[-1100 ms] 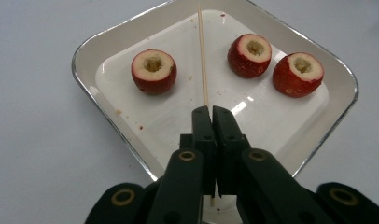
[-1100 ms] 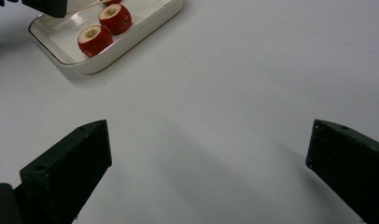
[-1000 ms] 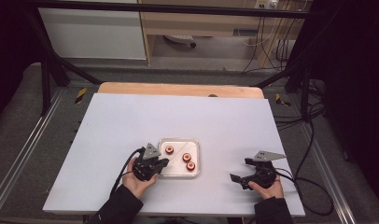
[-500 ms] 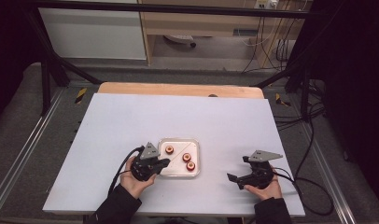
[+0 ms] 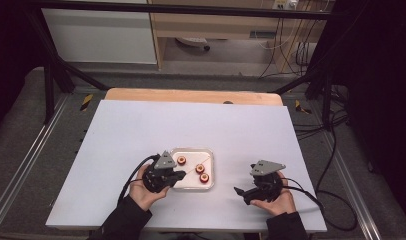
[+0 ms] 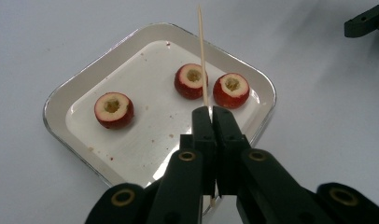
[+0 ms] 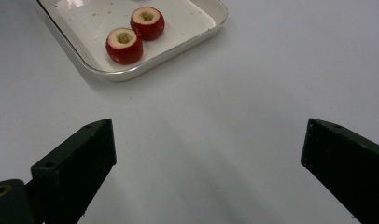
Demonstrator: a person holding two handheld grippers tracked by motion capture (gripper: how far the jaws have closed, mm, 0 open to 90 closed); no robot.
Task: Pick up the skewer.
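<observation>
left hand-held gripper [image 6: 211,114]: clenched on a thin wooden skewer [image 6: 202,56], jaws pressed together over the near edge of the tray; seen at the tray's left corner in the high view [image 5: 178,175].
skewer: runs straight out from between the jaws, passing over the gap between two of the fruits; its tip reaches past the tray's far rim in the left gripper view.
tray [image 6: 75,81]: white, shallow, rounded corners, near the front middle of the tabletop [image 5: 141,125]; small crumbs on its floor.
fruits: three red cored halves with pale cut faces up, one alone [image 6: 113,109], two close together [image 6: 192,80] [image 6: 231,90].
right hand-held gripper [image 7: 206,163]: released, jaws wide apart over bare tabletop, well apart from the tray on its right side [image 5: 243,192].
hands: left hand [image 5: 141,192] and right hand [image 5: 276,202] each wrap a gripper body, dark sleeves at the bottom edge.
</observation>
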